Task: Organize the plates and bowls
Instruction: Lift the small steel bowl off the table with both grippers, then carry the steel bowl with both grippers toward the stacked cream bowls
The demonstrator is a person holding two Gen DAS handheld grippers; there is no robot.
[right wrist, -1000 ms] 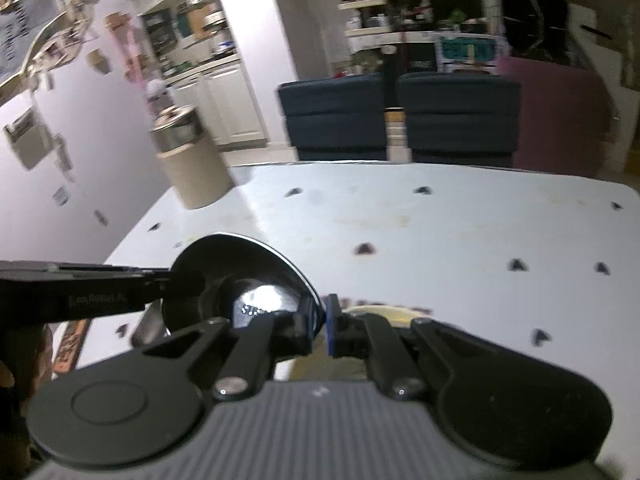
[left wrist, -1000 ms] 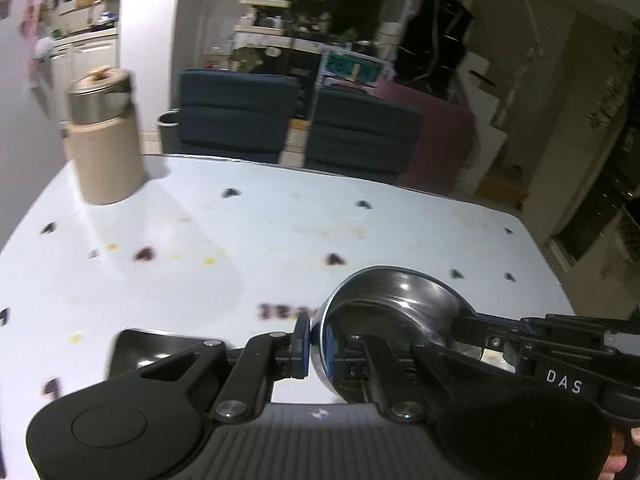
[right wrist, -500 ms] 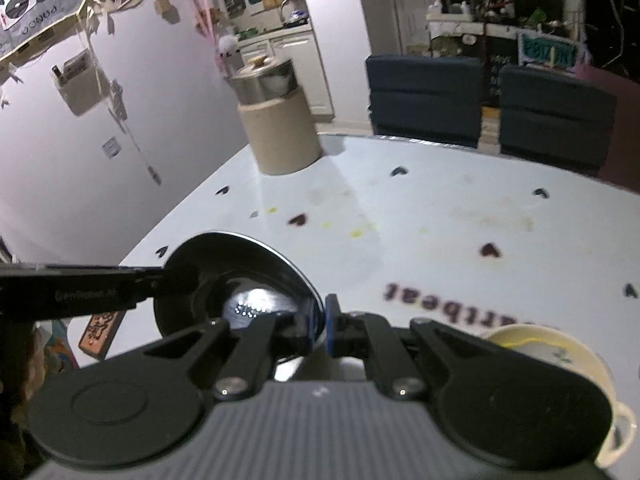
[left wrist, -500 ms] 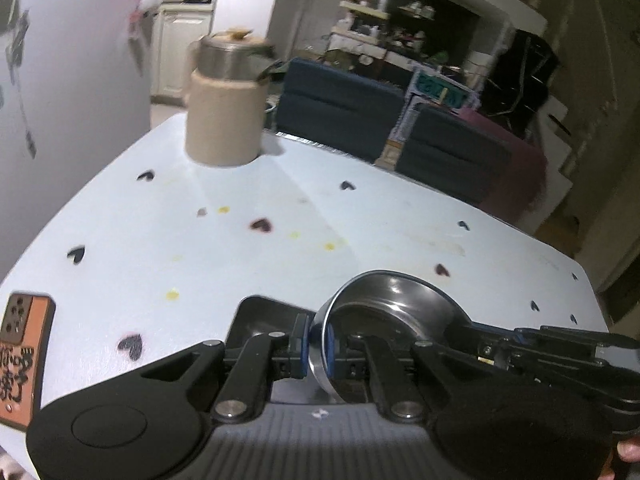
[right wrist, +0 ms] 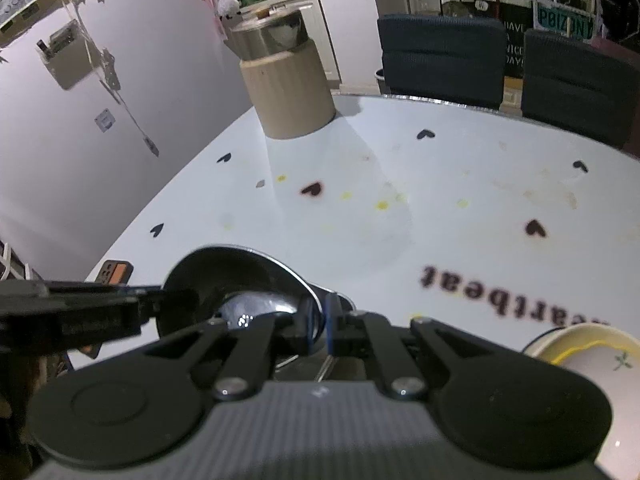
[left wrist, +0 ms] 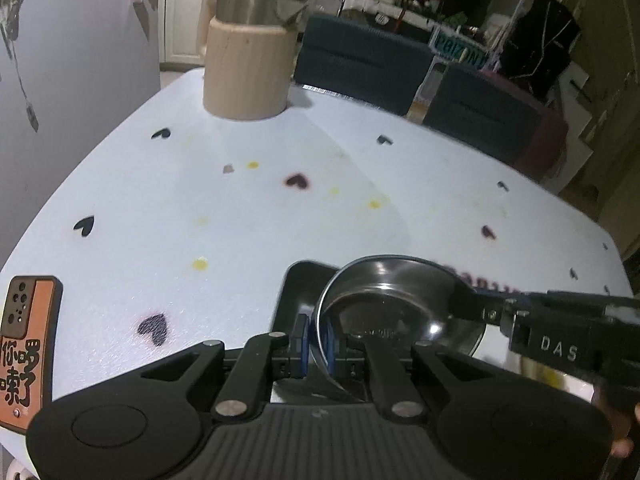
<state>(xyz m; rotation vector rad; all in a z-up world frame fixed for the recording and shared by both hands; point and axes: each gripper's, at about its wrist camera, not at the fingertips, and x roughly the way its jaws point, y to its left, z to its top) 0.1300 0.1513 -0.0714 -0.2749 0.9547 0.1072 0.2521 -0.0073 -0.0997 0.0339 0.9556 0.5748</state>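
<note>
Both grippers hold one shiny steel bowl (left wrist: 388, 304) above the white table. My left gripper (left wrist: 316, 340) is shut on its left rim. My right gripper (right wrist: 319, 322) is shut on its right rim; the bowl also shows in the right wrist view (right wrist: 240, 280). The other gripper's fingers (left wrist: 472, 304) reach in from the right in the left wrist view. A black square plate (left wrist: 296, 292) lies under the bowl. A cream bowl with a yellow rim (right wrist: 592, 356) sits on the table at the lower right of the right wrist view.
A beige kettle with a steel lid (left wrist: 248, 48) stands at the far left of the table. An orange phone case (left wrist: 24, 340) lies at the near left edge. Dark chairs (left wrist: 360, 64) stand behind the table. A wall (right wrist: 80, 120) is at the left.
Both grippers have carried the steel bowl to the left, toward the kettle and over the black plate. The cream bowl has come into the right wrist view.
</note>
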